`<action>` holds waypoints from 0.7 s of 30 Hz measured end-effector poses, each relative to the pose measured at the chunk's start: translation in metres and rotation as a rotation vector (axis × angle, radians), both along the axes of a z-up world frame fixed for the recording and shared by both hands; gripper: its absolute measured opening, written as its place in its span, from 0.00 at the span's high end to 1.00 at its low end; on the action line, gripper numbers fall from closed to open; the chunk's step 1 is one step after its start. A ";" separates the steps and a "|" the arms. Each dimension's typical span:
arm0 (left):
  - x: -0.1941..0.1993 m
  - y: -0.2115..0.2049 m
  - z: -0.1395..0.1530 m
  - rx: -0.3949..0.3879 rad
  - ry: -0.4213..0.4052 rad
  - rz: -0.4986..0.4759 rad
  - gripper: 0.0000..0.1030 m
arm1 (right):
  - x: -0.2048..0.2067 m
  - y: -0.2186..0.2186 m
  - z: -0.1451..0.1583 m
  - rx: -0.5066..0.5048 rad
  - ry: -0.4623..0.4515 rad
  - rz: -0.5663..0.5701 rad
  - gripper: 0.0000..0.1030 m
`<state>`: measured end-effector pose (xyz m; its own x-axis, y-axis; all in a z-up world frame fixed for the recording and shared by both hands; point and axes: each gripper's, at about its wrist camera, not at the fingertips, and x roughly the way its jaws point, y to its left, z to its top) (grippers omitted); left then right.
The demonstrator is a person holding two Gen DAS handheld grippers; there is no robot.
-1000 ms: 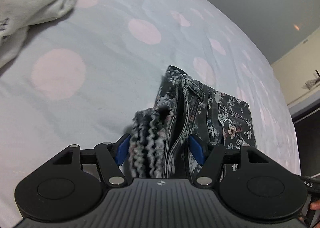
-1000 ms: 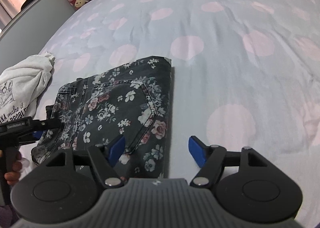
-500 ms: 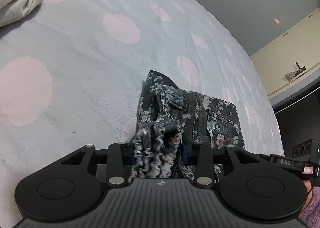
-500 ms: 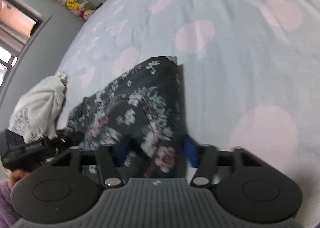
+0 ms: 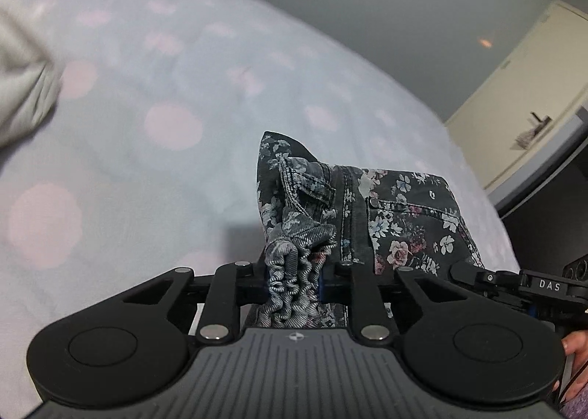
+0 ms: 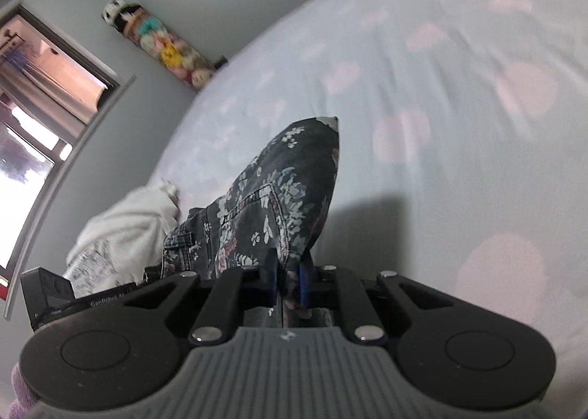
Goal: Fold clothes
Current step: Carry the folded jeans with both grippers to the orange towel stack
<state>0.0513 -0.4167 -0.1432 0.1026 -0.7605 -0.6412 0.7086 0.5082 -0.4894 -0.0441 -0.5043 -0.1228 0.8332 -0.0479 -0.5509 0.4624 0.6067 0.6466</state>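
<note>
My L gripper closing on floral jeans waistband — R gripper closing, pinching hem; bed below.

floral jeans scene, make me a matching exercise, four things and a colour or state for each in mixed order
Things:
1. jeans
2. bedsheet
3. sweatshirt
4. left gripper

States:
a. pale blue with pink dots
b. closing on a bunched waistband
c. dark floral, lifted at both ends
d. off-white, crumpled on the bed

Pairs: 1-c, 2-a, 3-d, 4-b
</note>
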 end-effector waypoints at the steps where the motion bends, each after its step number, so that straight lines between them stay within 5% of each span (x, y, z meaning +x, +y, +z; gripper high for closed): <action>1: -0.006 -0.004 0.010 -0.016 -0.015 -0.012 0.82 | -0.008 -0.001 0.010 -0.013 -0.015 -0.014 0.88; 6: -0.053 -0.042 0.062 -0.120 -0.070 -0.122 0.82 | -0.067 -0.010 0.057 -0.092 -0.084 -0.110 0.88; 11: -0.124 -0.101 0.106 -0.205 -0.079 -0.314 0.83 | -0.168 -0.029 0.107 -0.169 -0.114 -0.244 0.88; 21: -0.315 -0.237 0.146 -0.284 0.021 -0.706 0.84 | -0.402 -0.062 0.194 -0.315 0.016 -0.508 0.88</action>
